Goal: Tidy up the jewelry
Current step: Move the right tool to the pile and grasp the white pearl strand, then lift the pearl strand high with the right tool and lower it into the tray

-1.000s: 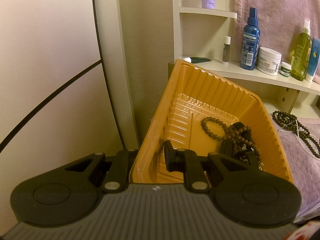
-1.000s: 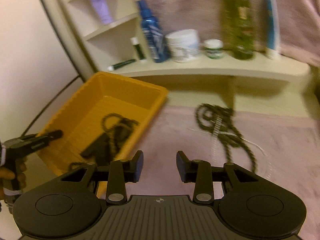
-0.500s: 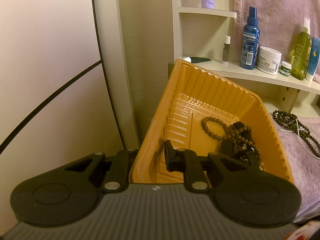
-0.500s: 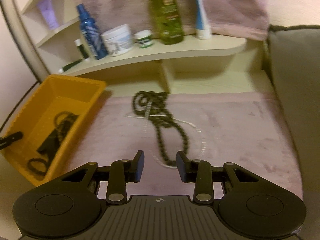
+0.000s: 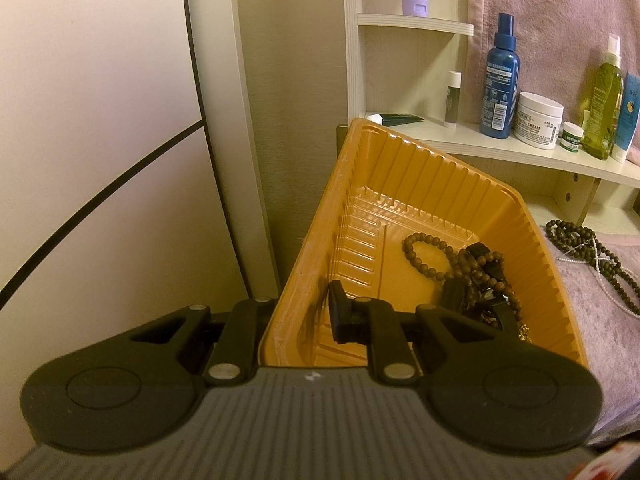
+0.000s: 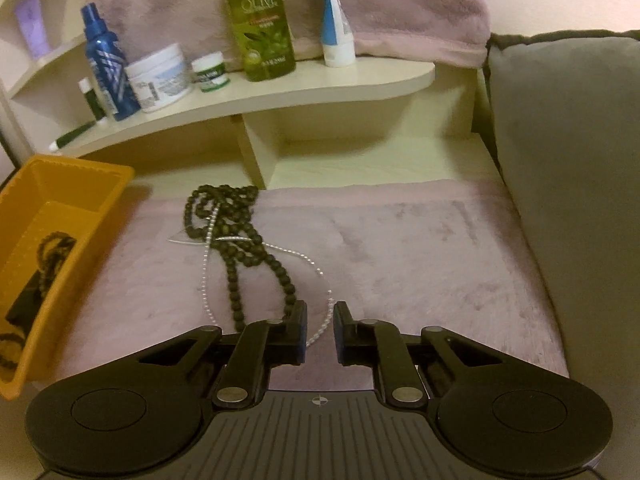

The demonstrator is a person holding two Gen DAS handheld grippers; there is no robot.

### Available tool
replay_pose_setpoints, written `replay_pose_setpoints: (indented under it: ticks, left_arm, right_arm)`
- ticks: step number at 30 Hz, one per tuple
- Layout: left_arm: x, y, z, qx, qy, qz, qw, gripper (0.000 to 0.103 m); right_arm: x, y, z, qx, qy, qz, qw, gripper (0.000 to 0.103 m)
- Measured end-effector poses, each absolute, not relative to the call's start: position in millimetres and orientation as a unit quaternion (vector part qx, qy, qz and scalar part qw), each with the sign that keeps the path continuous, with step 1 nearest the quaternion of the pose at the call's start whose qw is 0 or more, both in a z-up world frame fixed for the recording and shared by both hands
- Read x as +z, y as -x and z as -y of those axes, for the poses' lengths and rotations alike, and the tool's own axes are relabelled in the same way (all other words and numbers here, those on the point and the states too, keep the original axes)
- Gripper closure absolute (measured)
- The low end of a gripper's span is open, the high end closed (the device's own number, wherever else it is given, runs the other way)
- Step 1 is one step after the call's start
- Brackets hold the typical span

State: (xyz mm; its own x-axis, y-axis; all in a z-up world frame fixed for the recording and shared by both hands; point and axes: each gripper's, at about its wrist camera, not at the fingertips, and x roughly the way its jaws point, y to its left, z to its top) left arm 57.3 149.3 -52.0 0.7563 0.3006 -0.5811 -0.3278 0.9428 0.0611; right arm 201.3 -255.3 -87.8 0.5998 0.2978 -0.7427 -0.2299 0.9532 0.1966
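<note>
An orange plastic tray holds brown bead bracelets and dark pieces. My left gripper is shut on the tray's near wall, one finger outside and one inside. Right of the tray, a long dark bead necklace and a thin pearl necklace lie tangled on the pink towel. My right gripper hovers low over the near end of both strands. Its jaws are closing, and the pearl strand runs through the narrow gap between them without either pad touching it.
A cream shelf behind the towel carries a blue spray bottle, a white cream jar, a green olive bottle and tubes. A grey cushion rises on the right. A pale wall panel stands left of the tray.
The right gripper swung right from the tray and dropped toward the necklaces, and its jaws have narrowed around the pearl strand. The left gripper and the tray have not moved.
</note>
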Motion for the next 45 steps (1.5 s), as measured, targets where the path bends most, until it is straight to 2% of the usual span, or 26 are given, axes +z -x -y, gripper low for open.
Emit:
replay_pose_setpoints:
  ticks: [7,8,9,12,15,31,45]
  left_arm:
    - [-51.9,-57.2,-149.2,0.167,0.022,-0.306,0.937,0.087]
    - [-51.8,-57.3,-149.2,0.167,0.021,-0.306,0.937,0.087]
    - [-52.0,-57.2,-149.2,0.167,0.021,-0.306,0.937,0.087]
    - [-51.9,-57.2,-149.1,0.167,0.022,-0.306,0.937,0.087]
    - [-51.9,-57.2,-149.1,0.167,0.021,-0.306,0.937,0.087]
    - [-52.3,-56.7,-148.6,0.167,0.022,-0.306,0.937,0.087]
    - [-52.2,-56.6,-148.7,0.167,0.022,-0.306,0.937,0.087]
  right_arm:
    - [-101.8,-211.3,250.2,0.138,-0.031,-0.43,0.892,0.09]
    - [-102.1,-211.0,248.3,0.139,-0.023,-0.428,0.893,0.092]
    - [-102.4,-210.1,245.6,0.14,-0.01,-0.426,0.894,0.101]
    - [-102.3,-205.7,238.5,0.154,0.024,-0.42,0.894,0.101]
    - [-97.1,-199.1,238.8,0.165,0.012,-0.411,0.896,0.101]
    - [25.7,-156.8,258.0,0.219,-0.036,-0.253,0.942,0.101]
    - [81.1,-145.5,261.4,0.24,-0.052,-0.179,0.953,0.101]
